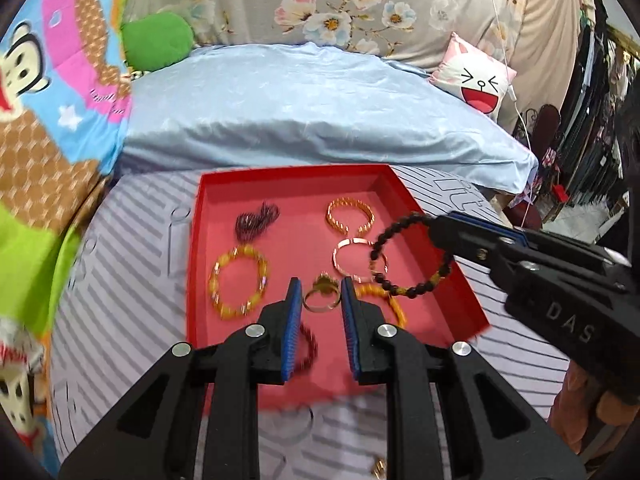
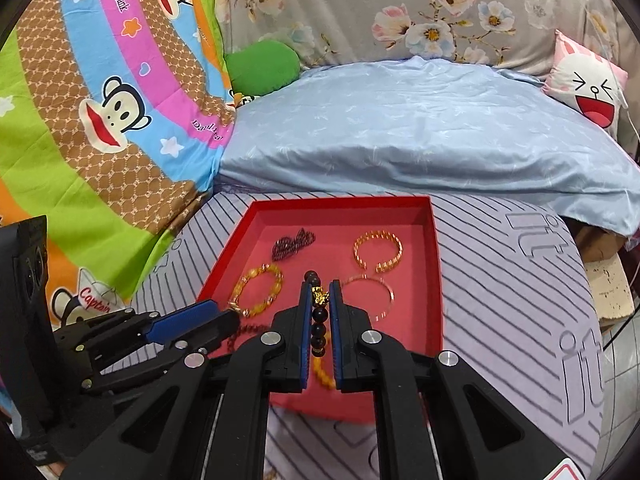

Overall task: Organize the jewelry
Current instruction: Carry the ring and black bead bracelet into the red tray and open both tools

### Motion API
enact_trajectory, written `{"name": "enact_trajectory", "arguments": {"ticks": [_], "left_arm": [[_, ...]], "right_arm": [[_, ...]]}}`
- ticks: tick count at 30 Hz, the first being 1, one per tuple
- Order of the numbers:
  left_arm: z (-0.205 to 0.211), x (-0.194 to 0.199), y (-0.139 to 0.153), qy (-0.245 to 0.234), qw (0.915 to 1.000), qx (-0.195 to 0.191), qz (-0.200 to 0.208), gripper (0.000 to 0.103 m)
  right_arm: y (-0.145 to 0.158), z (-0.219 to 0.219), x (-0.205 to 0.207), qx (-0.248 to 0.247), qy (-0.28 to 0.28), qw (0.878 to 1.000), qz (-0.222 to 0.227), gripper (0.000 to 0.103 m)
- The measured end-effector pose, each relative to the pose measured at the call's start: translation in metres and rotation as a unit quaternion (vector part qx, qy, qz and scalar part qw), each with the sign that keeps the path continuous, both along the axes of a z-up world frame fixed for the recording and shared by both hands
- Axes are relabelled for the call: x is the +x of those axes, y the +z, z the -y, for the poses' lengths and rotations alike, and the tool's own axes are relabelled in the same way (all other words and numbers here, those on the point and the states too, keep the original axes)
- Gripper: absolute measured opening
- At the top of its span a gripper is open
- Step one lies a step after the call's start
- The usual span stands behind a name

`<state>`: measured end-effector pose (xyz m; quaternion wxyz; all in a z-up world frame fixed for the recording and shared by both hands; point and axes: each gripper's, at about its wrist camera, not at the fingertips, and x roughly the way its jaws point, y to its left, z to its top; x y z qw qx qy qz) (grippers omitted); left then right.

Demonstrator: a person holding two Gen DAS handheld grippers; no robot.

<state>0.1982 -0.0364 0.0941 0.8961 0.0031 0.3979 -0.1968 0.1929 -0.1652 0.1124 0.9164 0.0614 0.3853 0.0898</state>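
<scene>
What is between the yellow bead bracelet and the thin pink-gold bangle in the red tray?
In the left wrist view, a gold ring lies between the yellow bead bracelet and the thin bangle, on the red tray.

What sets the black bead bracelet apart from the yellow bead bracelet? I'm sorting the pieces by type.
The black bead bracelet hangs pinched in the right gripper above the red tray; the yellow bead bracelet lies flat inside the tray. The black one has dark, opaque beads plus a gold charm; the yellow one has translucent amber beads. Both are round beaded loops.
</scene>
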Motion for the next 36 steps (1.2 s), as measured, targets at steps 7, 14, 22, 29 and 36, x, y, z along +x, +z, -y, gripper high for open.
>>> {"name": "enact_trajectory", "arguments": {"ticks": [7,14,22,29,36], "left_arm": [[0.009,0.048,-0.018,-0.007,0.9997,0.000,-0.023,0.019],[0.013,0.070,-0.041,-0.014,0.9987,0.003,-0.048,0.019],[0.014,0.077,-0.057,-0.011,0.9981,0.006,-0.061,0.020],[0.011,0.075,-0.056,0.001,0.9985,0.001,-0.054,0.027],[0.007,0.062,-0.045,0.005,0.9993,0.004,-0.036,0.027]], "right_arm": [[-0.021,0.004,0.060,0.025,0.000,0.999,-0.034,0.008],[-0.057,0.002,0.103,0.063,0.002,0.994,-0.091,0.008],[-0.076,0.004,0.108,0.030,-0.014,0.993,-0.113,0.011],[-0.066,0.006,0.097,0.004,-0.019,0.996,-0.089,0.015],[-0.048,0.010,0.073,0.004,-0.023,0.998,-0.065,0.015]]}}
